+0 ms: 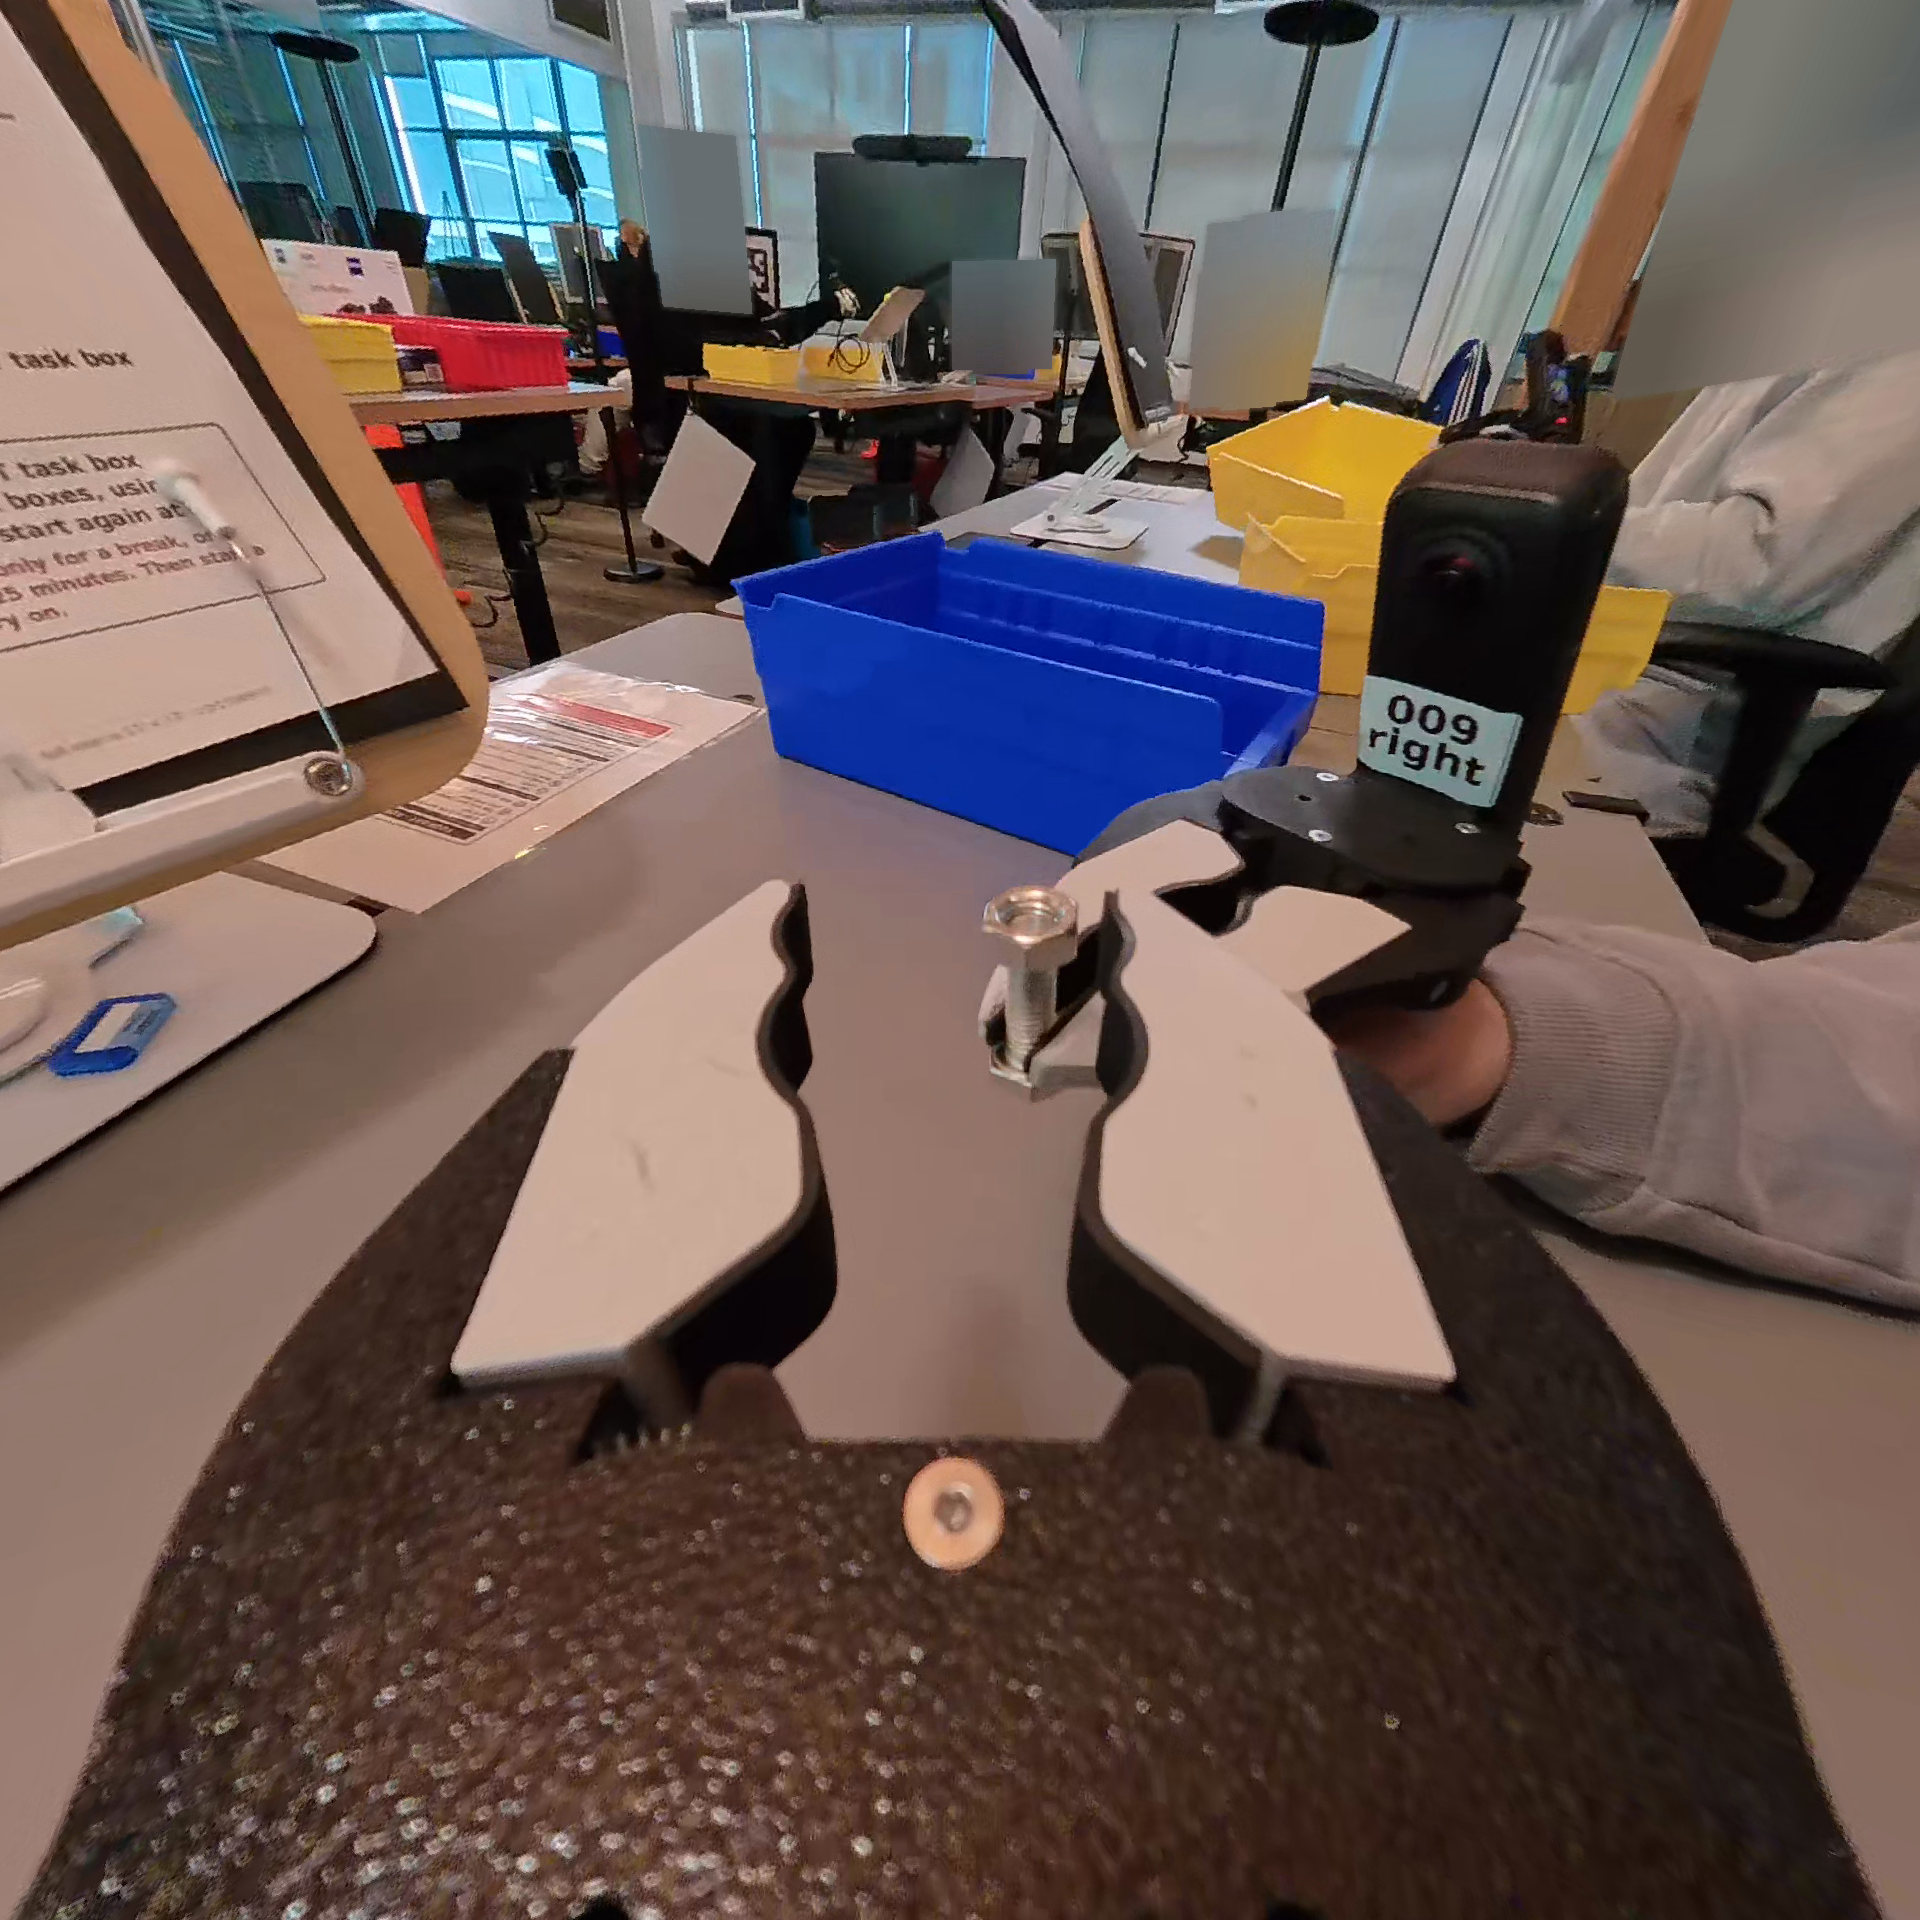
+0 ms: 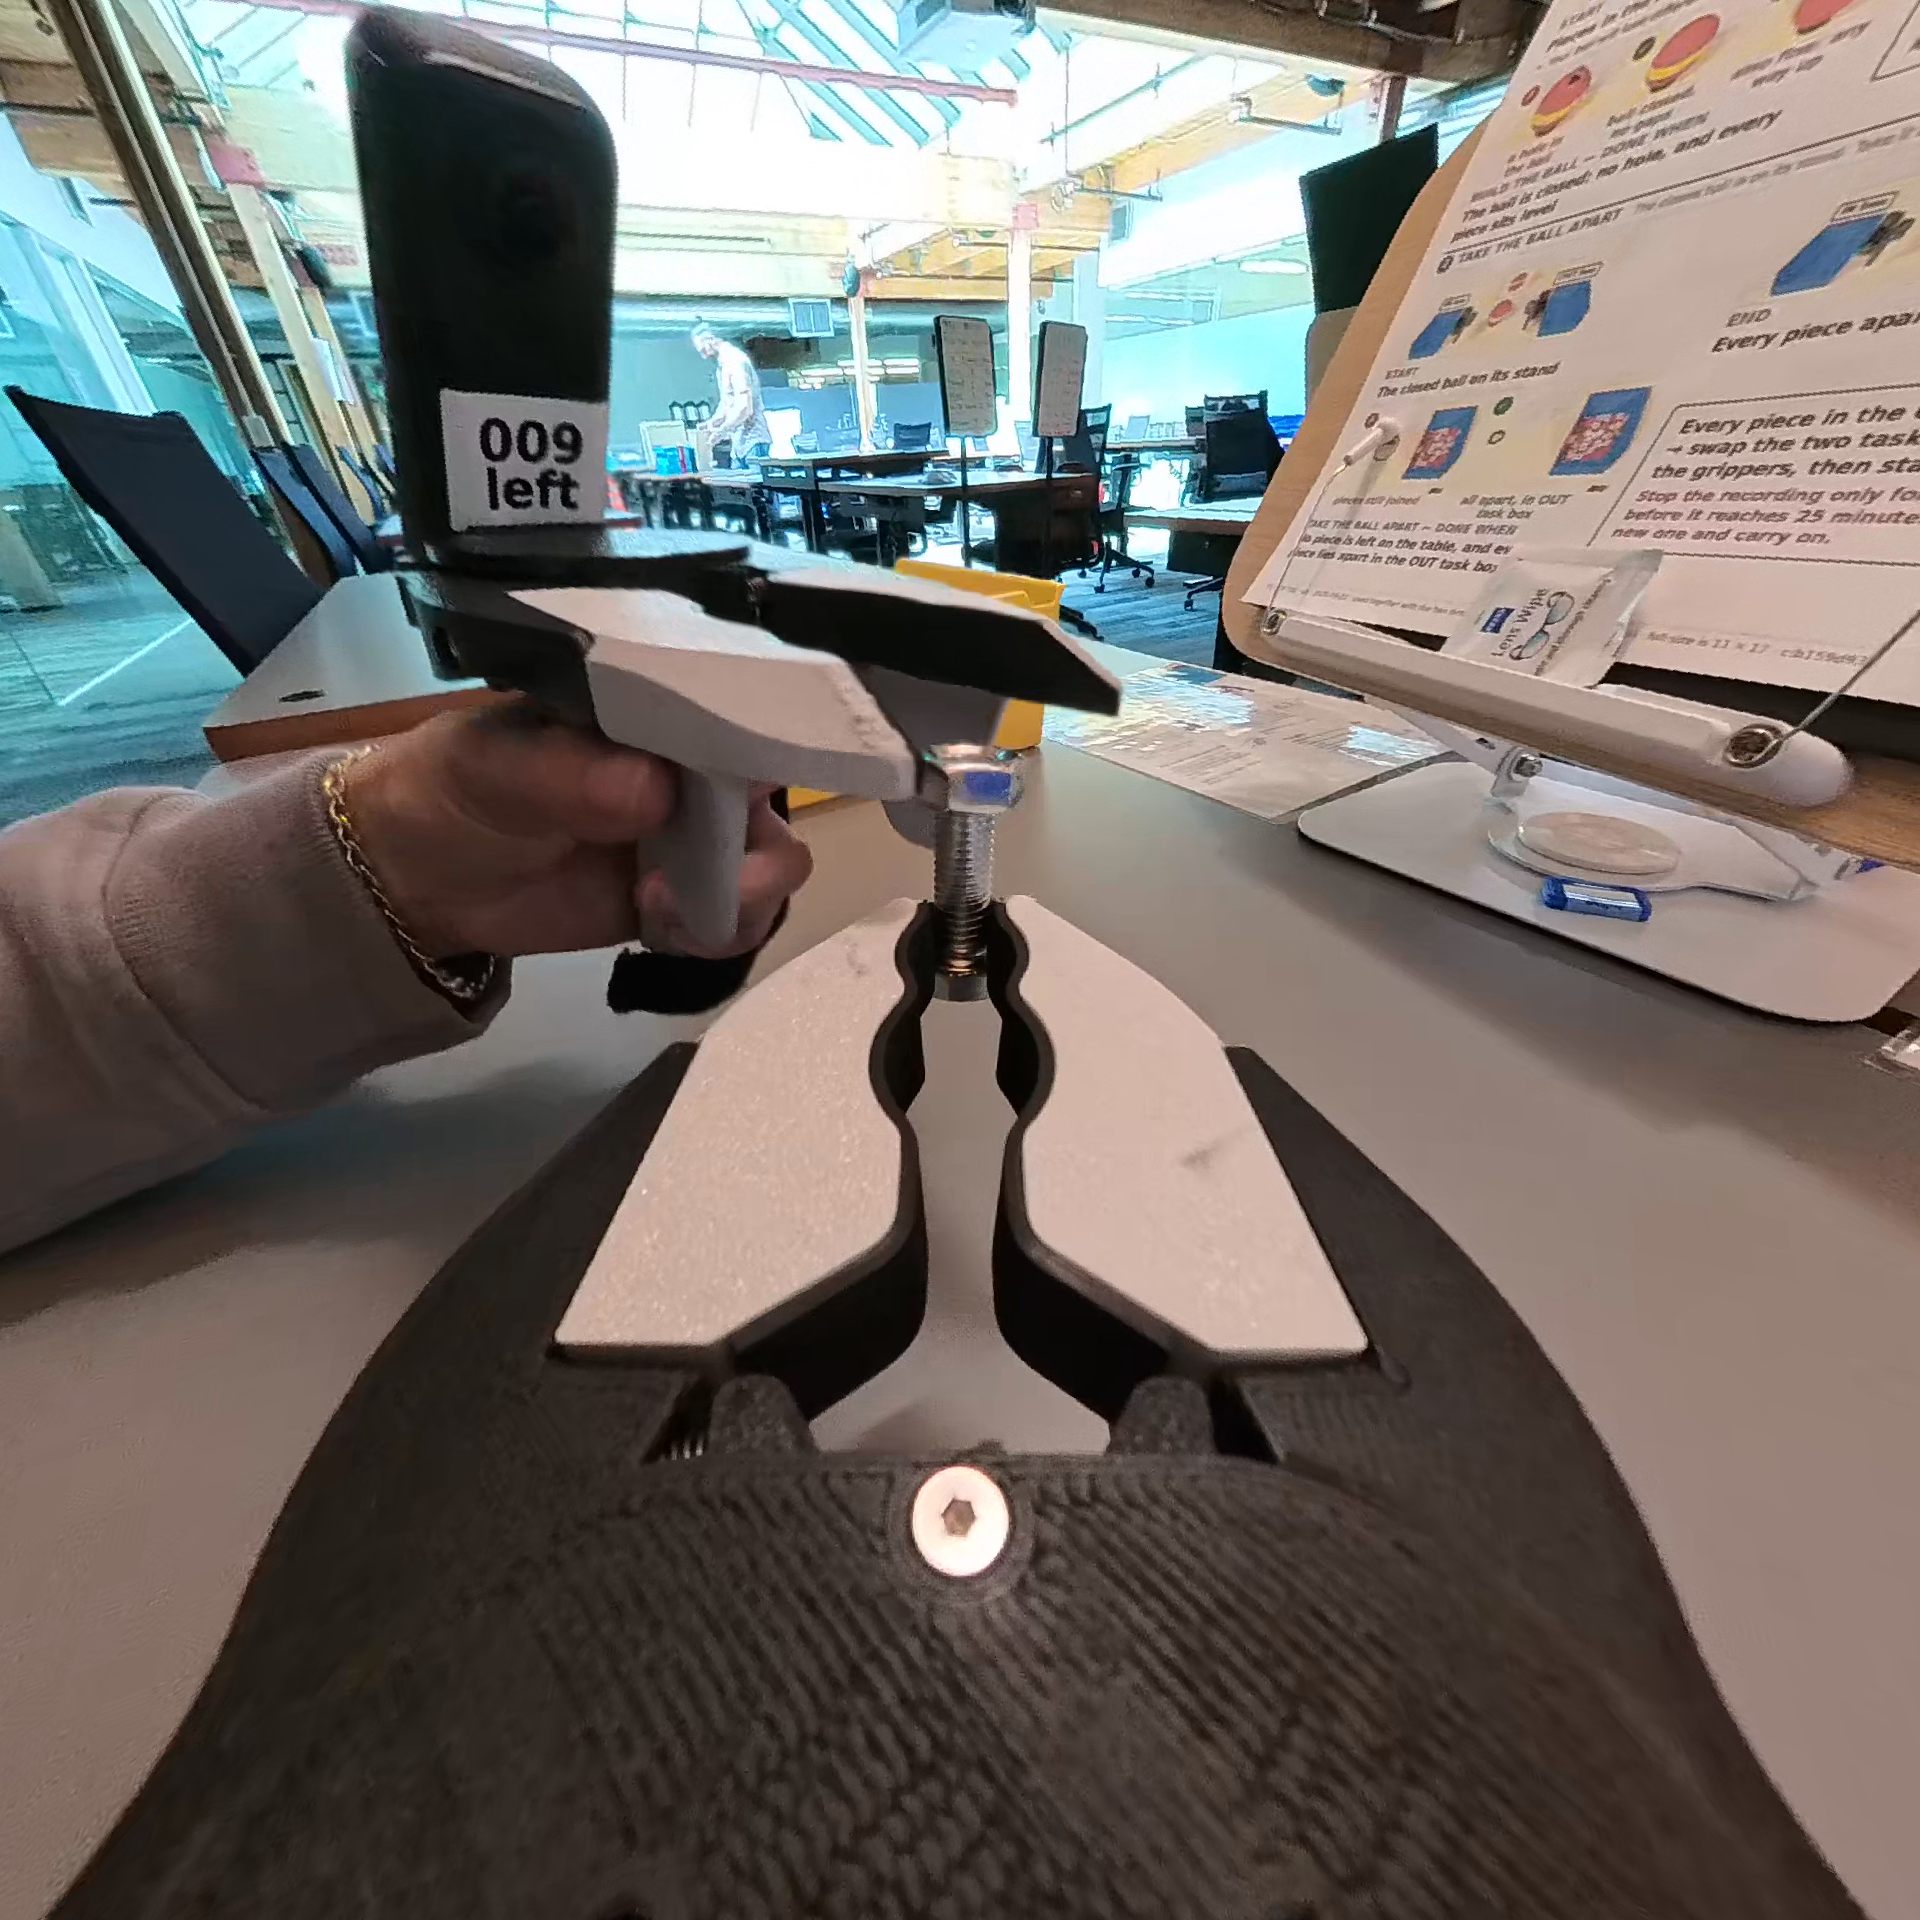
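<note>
My right gripper [image 2: 961, 935] has its jaws nearly together, pinching the lower threaded shank of a silver steel bolt [image 2: 964, 883] between the black pads at the fingertips. The bolt stands upright above the grey tabletop [image 2: 1455, 1195], long axis vertical, with a silver hex nut [image 1: 1031, 914] at its upper end and the bolt's other end just below the pinching tips. My left gripper [image 1: 951, 977] has its jaws spread wide; the nut and bolt sit inside that gap, close to the right-hand finger [image 1: 1226, 1122] and well clear of the left-hand one. From the right wrist view, the left gripper's fingertips reach the nut from the side at nut height, though I cannot tell whether one is touching it. A hand [image 2: 540, 831] in a pale sleeve grips the left tool's handle. Beyond the bolt, an open blue plastic bin [image 1: 997, 717] rests on the table, with yellow plastic bins [image 1: 1309, 488] farther back. A tilted wooden board holding a printed instruction sheet [image 1: 156, 499] stands to one side on a white stand, a small blue tag [image 1: 109, 1034] lying on its base.
</note>
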`<state>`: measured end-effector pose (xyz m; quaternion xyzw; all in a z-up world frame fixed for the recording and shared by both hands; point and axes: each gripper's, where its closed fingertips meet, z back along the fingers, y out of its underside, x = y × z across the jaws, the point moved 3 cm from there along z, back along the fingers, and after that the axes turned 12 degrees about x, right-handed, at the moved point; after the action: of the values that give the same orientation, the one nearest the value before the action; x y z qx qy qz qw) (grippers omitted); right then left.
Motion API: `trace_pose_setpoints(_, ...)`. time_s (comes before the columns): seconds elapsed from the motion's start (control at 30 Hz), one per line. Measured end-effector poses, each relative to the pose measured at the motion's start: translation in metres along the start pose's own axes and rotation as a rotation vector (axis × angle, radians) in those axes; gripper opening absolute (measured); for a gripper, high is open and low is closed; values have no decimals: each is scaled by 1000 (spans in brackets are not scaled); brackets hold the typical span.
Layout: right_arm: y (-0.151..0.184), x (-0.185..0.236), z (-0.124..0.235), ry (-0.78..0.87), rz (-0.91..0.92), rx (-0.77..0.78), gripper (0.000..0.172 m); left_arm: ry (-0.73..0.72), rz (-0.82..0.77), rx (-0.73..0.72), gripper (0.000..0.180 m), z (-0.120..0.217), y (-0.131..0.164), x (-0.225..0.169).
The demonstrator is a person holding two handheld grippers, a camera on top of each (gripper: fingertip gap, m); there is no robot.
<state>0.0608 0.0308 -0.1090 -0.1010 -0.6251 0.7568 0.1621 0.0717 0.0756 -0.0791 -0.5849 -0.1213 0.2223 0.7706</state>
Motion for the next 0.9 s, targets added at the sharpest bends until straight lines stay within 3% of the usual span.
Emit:
trace_pose_setpoints(0.13,-3,-2,2,7,-30,-23,9,-30,35,-5,56,4,3,9)
trace_pose_setpoints(0.23,-4,-8,7,5,-70,-52,9,-143,49,23,49,15,11,30)
trace_pose_setpoints(0.4,-4,-10,7,12,-75,-51,9,-4,108,-101,56,16,-5,14)
trace_pose_setpoints(0.47,-4,-7,6,7,-70,-50,9,18,90,-89,60,7,-7,4)
trace_pose_setpoints(0.63,-6,-1,5,-15,-58,-60,9,-43,97,-68,61,-5,-2,5)
trace_pose_setpoints(0.83,-5,-8,9,-15,-112,-79,9,-197,99,-12,60,19,13,40)
trace_pose_setpoints(0.9,-5,-8,8,-10,-101,-68,9,-119,123,-73,61,22,5,32)
